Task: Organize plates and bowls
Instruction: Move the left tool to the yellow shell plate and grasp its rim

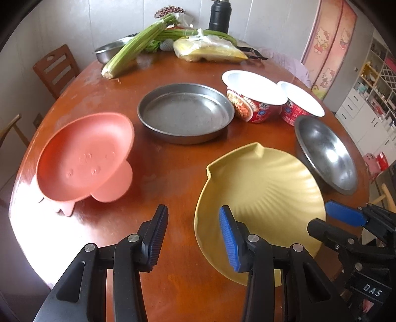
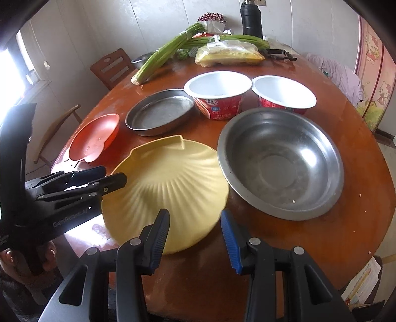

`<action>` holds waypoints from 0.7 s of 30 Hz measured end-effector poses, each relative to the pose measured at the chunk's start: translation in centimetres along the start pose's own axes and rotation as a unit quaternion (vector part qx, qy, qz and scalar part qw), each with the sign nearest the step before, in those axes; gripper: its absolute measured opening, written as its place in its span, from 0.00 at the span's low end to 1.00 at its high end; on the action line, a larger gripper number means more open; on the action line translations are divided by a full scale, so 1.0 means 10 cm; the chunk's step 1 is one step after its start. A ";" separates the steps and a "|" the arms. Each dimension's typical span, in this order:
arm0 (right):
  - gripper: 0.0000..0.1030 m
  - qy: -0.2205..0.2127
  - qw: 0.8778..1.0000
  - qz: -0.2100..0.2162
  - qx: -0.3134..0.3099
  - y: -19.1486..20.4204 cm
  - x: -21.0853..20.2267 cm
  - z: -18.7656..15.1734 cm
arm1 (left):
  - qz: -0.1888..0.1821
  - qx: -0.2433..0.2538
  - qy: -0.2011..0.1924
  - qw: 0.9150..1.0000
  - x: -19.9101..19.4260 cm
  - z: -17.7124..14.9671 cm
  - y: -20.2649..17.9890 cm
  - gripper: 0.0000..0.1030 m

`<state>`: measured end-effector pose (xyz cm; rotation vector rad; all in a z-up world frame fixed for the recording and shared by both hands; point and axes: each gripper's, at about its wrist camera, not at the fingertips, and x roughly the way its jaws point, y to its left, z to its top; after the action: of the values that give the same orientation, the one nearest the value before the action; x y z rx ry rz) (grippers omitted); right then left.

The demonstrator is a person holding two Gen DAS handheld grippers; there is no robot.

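Over the near edge of a round reddish-brown wooden table point(image 1: 173, 173), two handheld grippers hover above the dishes. The left gripper point(image 1: 193, 237) has its jaws spread wide and holds nothing; its blue-padded finger hangs over the near rim of a pale yellow shell-shaped plastic plate point(image 1: 262, 198), the black one over bare wood. The right gripper point(image 2: 195, 239) is likewise wide open and empty, its black finger above the same plate's near edge point(image 2: 168, 183), the blue one just beyond the rim.

Just right of the yellow plate sits a wide, shallow stainless-steel bowl point(image 2: 279, 161), its rim close to or touching the plate's. To the left, well apart, a salmon-pink pig-faced plastic dish point(image 1: 84, 158) sits tilted on small feet.

Behind these rests a round, flat-bottomed grey metal pan point(image 1: 185, 115). Beside it stand two empty red paper noodle bowls with white insides point(image 2: 217, 91) point(image 2: 283, 95), side by side.

At the far edge lie a bunch of green celery stalks point(image 1: 138, 47), a clear bag of yellow food point(image 1: 210, 49), a small steel basin point(image 1: 106, 50) and a black flask point(image 1: 220, 17).
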<state>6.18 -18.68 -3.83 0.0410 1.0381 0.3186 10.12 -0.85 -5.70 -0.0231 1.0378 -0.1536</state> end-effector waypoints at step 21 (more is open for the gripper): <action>0.42 -0.025 0.999 -0.025 -0.025 0.03 0.20 0.07 | -0.006 0.000 0.010 1.000 0.10 -0.06 -0.03 0.43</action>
<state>7.64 -17.75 -5.06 -0.0209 0.9800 0.2965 10.02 -1.26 -6.83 -0.0276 1.0570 -0.1656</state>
